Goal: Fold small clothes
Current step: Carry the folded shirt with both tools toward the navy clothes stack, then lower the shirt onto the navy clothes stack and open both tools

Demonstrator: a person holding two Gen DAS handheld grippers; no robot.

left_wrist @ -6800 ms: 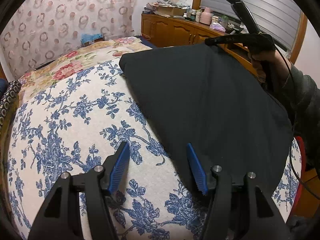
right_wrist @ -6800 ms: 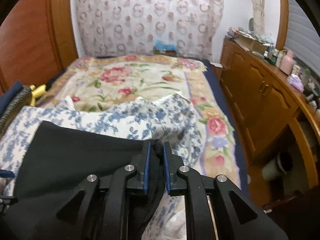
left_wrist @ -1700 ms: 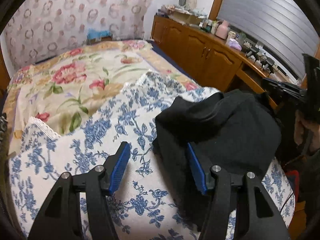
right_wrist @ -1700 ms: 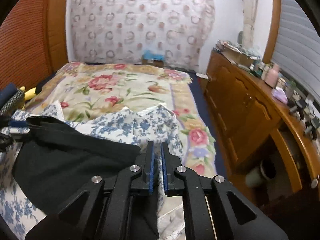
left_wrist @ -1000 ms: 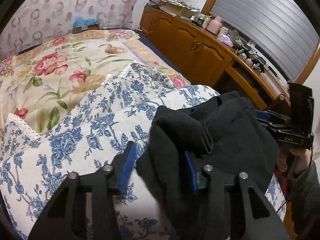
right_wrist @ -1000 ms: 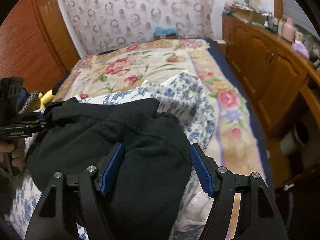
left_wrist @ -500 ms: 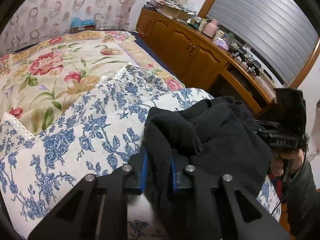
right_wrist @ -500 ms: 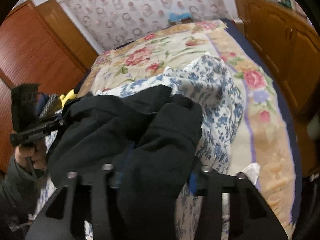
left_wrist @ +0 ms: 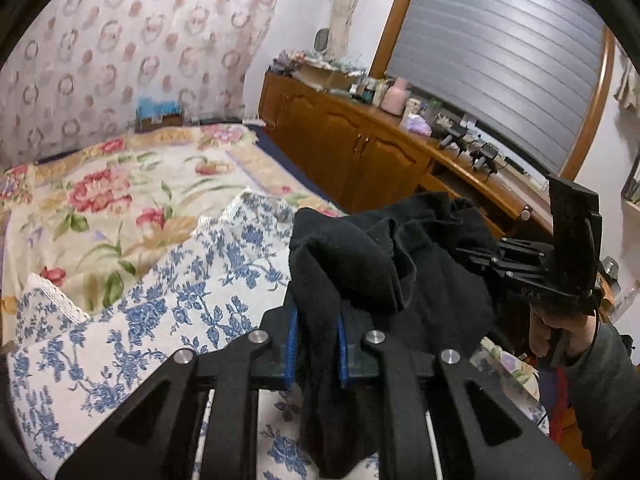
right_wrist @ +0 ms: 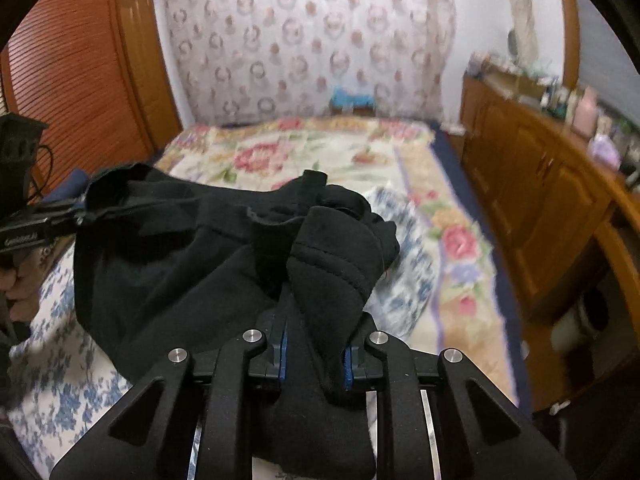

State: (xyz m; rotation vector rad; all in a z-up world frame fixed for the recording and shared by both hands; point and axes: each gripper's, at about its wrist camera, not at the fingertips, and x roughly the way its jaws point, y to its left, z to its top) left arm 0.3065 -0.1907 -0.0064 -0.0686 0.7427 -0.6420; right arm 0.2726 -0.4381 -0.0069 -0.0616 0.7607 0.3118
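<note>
Bed (left_wrist: 120, 184) filling left and centre of frame, covered with cream spread bearing red flowers. Blue-and-white floral cloth (left_wrist: 160, 320) laid over nearer part, lace-edged at lower left. Black garment (right_wrist: 168, 264) bunched at centre, lower part resting on blue-and-white cloth, upper folds lifted clear of it.

Nearly seven seconds back the black garment (left_wrist: 404, 280) lay spread flat over the blue-flowered bedspread (left_wrist: 152, 300); now it is bunched into thick folds and raised off the bed between the two tools. The left tongs (left_wrist: 316, 340), then wide open beside its edge, have clamped a bunched fold between their blue pads. The right tongs (right_wrist: 314, 354), which had pinched a thin corner and then opened wide a second ago, are closing on a thick wad of the cloth that their pads press.
</note>
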